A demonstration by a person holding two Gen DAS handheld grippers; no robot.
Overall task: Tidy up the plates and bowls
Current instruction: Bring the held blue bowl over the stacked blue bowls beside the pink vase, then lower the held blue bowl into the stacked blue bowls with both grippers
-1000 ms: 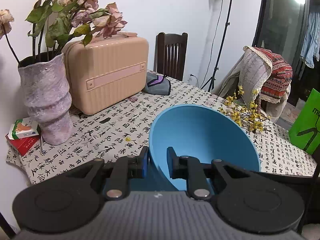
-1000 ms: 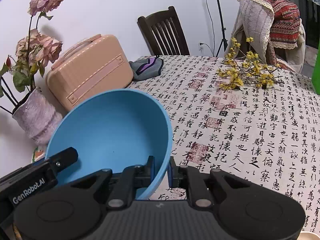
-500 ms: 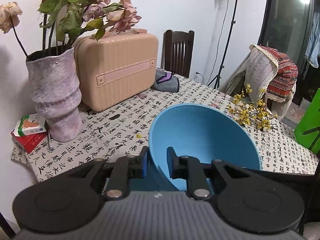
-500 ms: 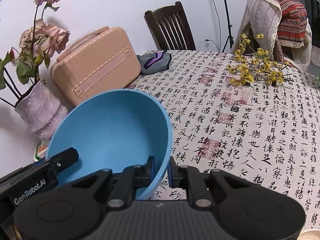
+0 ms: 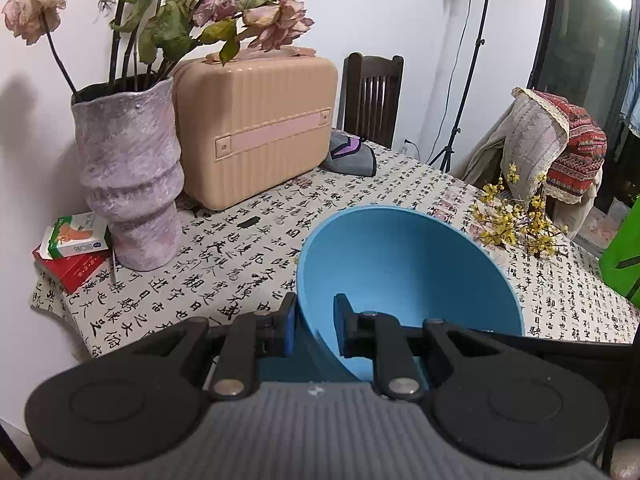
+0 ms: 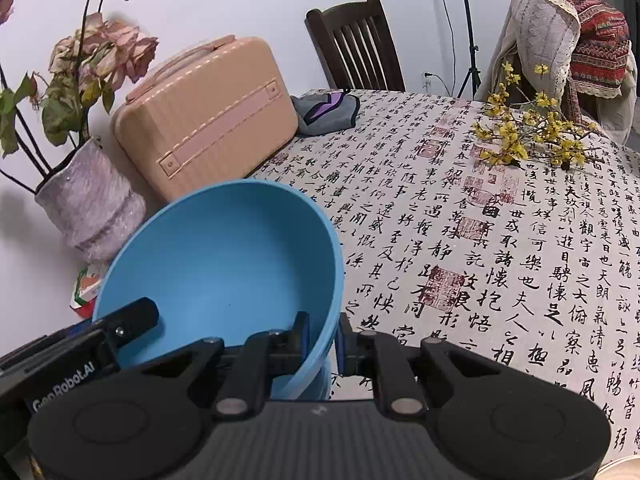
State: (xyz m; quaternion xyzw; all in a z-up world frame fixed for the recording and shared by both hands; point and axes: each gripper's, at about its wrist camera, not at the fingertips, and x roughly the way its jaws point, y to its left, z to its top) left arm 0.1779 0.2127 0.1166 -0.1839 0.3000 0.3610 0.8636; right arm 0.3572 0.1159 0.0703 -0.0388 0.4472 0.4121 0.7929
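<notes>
One blue bowl [image 5: 404, 272], wall being clamped by two claws: left gripper [image 5: 315, 326] gripping its left rim, right gripper [image 6: 322, 336] gripping its right rim.

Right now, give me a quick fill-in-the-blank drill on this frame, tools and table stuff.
1. Both the left tool and the right tool are clamped on the rim of the ____ bowl.
2. The dried flowers stand in a ____ vase.
3. Beside the vase stands a small ____ suitcase.
4. The sprig lying on the tablecloth has ____ blossoms.

Missing words: blue; purple; peach; yellow
</notes>
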